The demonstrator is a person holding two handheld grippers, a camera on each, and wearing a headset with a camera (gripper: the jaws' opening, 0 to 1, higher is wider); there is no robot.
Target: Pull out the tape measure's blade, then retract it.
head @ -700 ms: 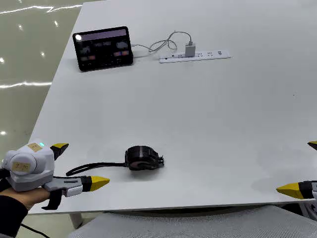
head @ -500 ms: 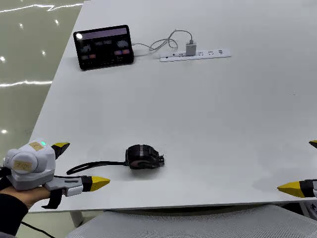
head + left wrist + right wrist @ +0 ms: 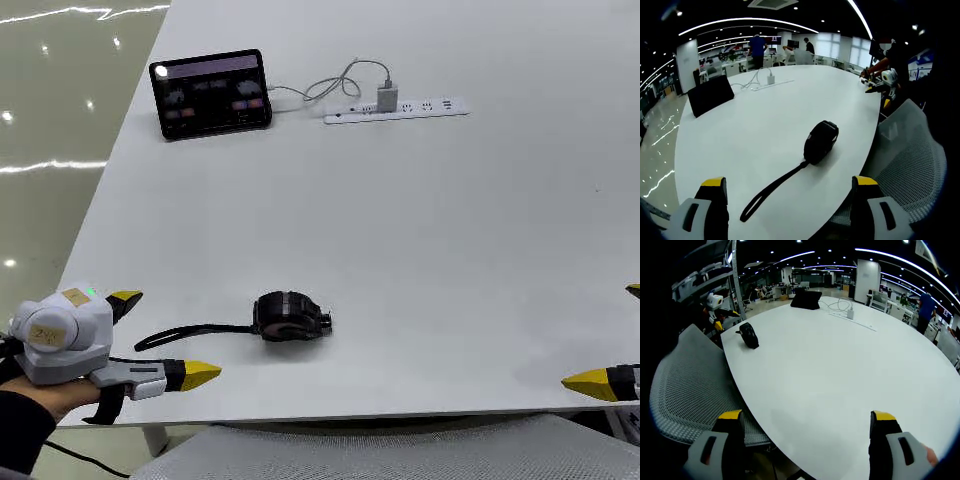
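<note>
resting near the front edge of the white worktop (image 3: 420, 230), the black tape measure (image 3: 290, 318) trails its strap (image 3: 190, 333) toward the left gripper (image 3: 170, 334), fingers wide apart; right gripper (image 3: 807, 415) well apart from it, fingers likewise spread

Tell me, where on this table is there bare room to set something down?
The table lies bare across its middle and right, from the power strip down to the near edge and over to the right gripper. Crowded: the far left, with the tablet and cable, and the near left, with the tape measure, its strap and the left gripper.
</note>
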